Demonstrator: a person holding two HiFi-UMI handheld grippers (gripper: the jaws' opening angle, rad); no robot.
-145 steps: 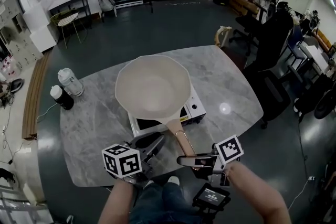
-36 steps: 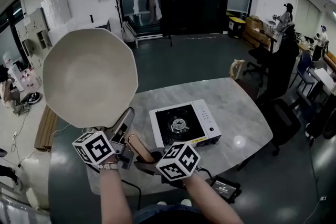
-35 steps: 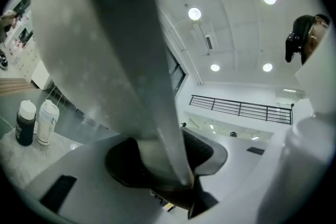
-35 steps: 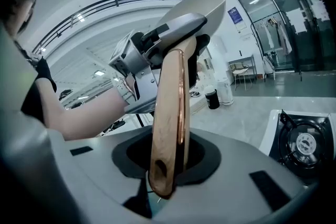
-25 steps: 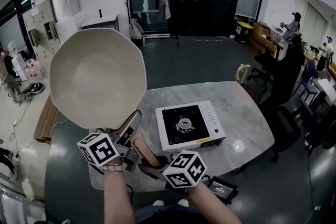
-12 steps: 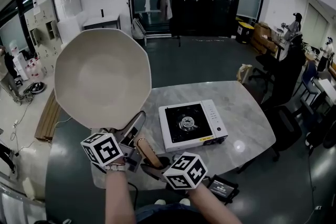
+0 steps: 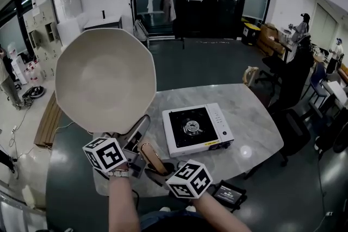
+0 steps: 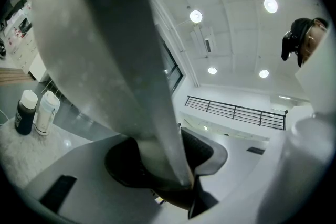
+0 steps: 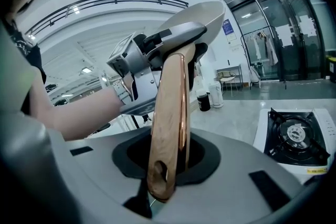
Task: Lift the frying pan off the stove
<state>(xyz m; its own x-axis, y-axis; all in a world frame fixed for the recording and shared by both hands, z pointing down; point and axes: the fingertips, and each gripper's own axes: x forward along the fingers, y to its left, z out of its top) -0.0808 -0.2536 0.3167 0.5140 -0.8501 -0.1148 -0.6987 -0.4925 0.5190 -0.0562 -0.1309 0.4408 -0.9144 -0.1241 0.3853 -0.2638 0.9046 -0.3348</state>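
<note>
Two grippers share one load. The cream, many-sided frying pan [image 7: 106,81] is in the air, clear of the white single-burner gas stove [image 7: 197,129] and at about 10 o'clock from it in the head view. It is tilted steeply, so its pale inside faces the camera.

The stove sits on the grey marbled table [image 7: 250,117], near the table's middle, with its black burner plate in plain sight.

The left gripper [image 7: 140,126] is at 7 o'clock of the pan bowl. Its jaws stand fairly wide and are clamped on the pan's wall near the handle joint. In the left gripper view the grey outer wall rises straight out from between the pads.

The right gripper [image 9: 168,165] is at 6 o'clock in the head view. Its jaws are narrow and closed on the lower end of the pan's brown wooden handle [image 7: 149,154]. The handle slants up toward 11 o'clock to meet the bowl.

In the left gripper view, at 9 o'clock, a dark bottle with a white cap [image 8: 23,113] and a white bottle [image 8: 47,112] stand just beside each other on the table.
</note>
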